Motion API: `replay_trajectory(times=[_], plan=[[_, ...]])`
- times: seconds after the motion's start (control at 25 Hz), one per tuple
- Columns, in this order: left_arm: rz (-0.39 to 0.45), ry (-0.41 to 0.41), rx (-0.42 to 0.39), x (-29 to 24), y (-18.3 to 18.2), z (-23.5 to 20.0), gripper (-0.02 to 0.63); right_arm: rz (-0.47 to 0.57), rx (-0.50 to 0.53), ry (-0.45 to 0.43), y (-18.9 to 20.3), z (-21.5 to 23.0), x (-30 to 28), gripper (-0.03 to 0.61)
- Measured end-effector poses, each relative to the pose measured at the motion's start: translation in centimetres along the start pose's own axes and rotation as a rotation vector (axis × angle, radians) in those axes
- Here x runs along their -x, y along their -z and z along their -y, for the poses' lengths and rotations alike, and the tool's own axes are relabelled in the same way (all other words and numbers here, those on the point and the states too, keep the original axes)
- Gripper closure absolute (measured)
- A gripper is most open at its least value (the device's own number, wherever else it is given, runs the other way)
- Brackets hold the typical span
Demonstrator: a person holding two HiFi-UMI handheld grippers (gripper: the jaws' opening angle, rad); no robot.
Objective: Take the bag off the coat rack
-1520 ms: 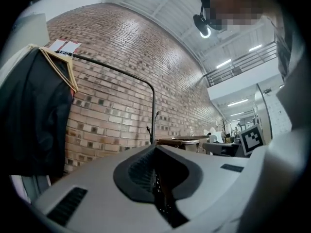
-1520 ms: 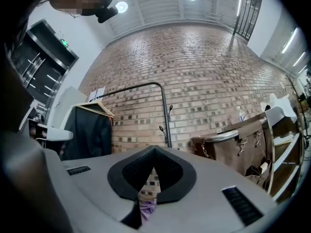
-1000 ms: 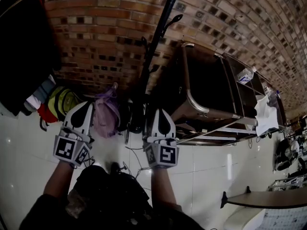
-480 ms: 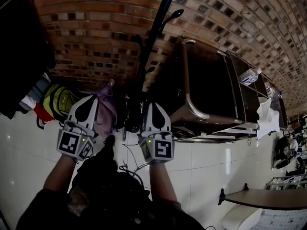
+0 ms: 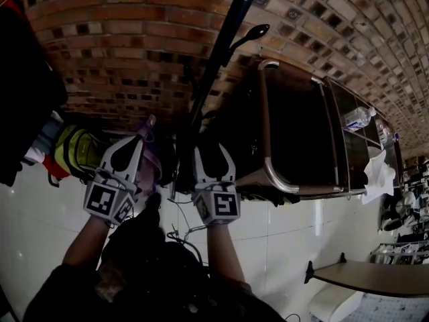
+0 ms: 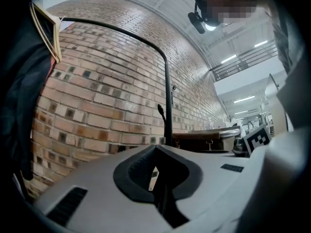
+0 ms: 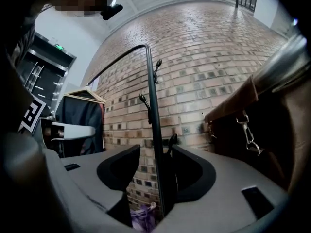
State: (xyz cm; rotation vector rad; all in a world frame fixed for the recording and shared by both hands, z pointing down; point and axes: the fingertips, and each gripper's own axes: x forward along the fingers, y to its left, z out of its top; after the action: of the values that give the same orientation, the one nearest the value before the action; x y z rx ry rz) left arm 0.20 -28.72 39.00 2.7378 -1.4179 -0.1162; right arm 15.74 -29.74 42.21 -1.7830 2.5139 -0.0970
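The black coat rack pole (image 5: pixel 218 59) rises along the brick wall, with a curved hook (image 5: pixel 249 35) near its top. A purple bag (image 5: pixel 153 158) lies low by the rack's foot, between my two grippers. My left gripper (image 5: pixel 142 139) has its tips beside the bag. Its jaws meet (image 6: pixel 155 147), and nothing shows between them. My right gripper (image 5: pixel 213 149) is just right of the pole, its jaws opening. They stand apart (image 7: pixel 156 149) with nothing pressed between them. The pole (image 7: pixel 154 144) and a bit of the purple bag (image 7: pixel 142 215) show beyond the gap.
A large dark brown piece with a chrome rail (image 5: pixel 269 113) stands right of the rack. Its brown edge and metal clasp (image 7: pixel 249 136) are close to my right gripper. Dark clothes (image 5: pixel 23 86) and a yellow-green bag (image 5: pixel 75 150) hang at left. Cables (image 5: pixel 179 233) lie on the white tiles.
Both grippers have edged closer to the pole and the purple bag. The right gripper's jaws, shut before, now stand apart.
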Motion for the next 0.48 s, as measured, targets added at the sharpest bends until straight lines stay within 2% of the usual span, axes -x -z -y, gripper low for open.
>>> replay_trajectory(times=[0.04,0.16,0.36,0.48], plan=[[-0.002,0.01,0.0,-0.7,0.3,-0.3,0.588,-0.016,-0.001,0.0,0.7,0.3,-0.7,0.362],[-0.018,0.026,0.009,-2.8,1.4,-1.1,0.588,-0.067,0.011,-0.004,3.0,1.3,-2.7,0.347],[-0.069,0.042,0.034,-5.9,3.7,-2.5,0.588,-0.121,0.034,-0.052,6.8,2.6,-6.0,0.345],[-0.085,0.055,0.039,-7.3,4.9,-3.2,0.588,-0.145,0.006,-0.041,8.4,3.6,-7.4,0.345]])
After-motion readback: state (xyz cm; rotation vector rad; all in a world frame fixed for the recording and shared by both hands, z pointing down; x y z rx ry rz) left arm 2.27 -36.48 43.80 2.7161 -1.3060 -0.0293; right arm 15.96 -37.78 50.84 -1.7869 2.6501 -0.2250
